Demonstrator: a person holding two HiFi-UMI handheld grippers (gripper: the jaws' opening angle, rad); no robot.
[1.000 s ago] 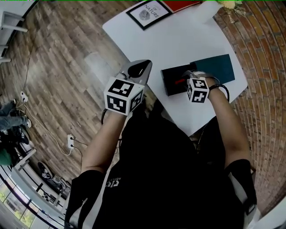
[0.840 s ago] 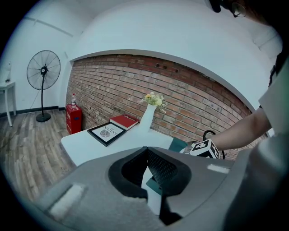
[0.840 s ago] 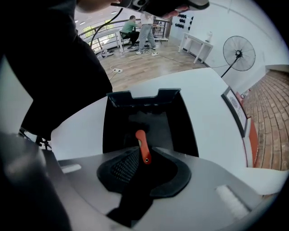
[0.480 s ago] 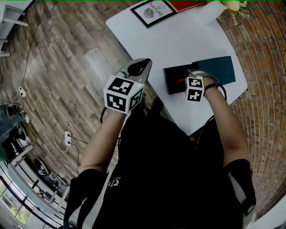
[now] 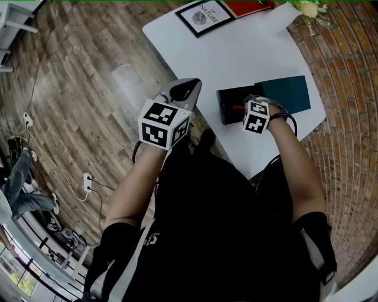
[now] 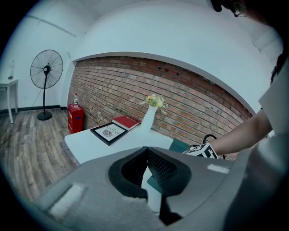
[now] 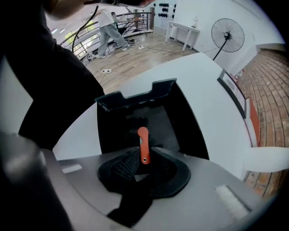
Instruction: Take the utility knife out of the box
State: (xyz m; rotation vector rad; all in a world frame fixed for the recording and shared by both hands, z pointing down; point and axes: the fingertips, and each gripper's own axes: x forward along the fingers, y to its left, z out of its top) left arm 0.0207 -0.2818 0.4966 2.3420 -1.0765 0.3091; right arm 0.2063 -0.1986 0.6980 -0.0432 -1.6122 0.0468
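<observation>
A black open box (image 5: 227,101) lies on the white table (image 5: 236,53), with its teal lid (image 5: 290,93) beside it on the right. My right gripper (image 5: 244,107) hovers over the box, shut on the orange utility knife (image 7: 143,143). The knife's handle sticks out past the jaws above the box's dark inside (image 7: 115,133); in the head view only a bit of orange (image 5: 236,108) shows. My left gripper (image 5: 184,89) hangs off the table's left edge, its jaws together and holding nothing (image 6: 151,177).
At the table's far end lie a framed print (image 5: 205,16) and a red book (image 5: 248,6), beside a white vase (image 6: 148,118) of flowers. A brick wall runs along the right. Wooden floor with cables lies left. A fan (image 6: 47,72) stands far off.
My right gripper has shifted slightly left over the box with the knife still in it. The left gripper has stayed put. A person at the far left has moved.
</observation>
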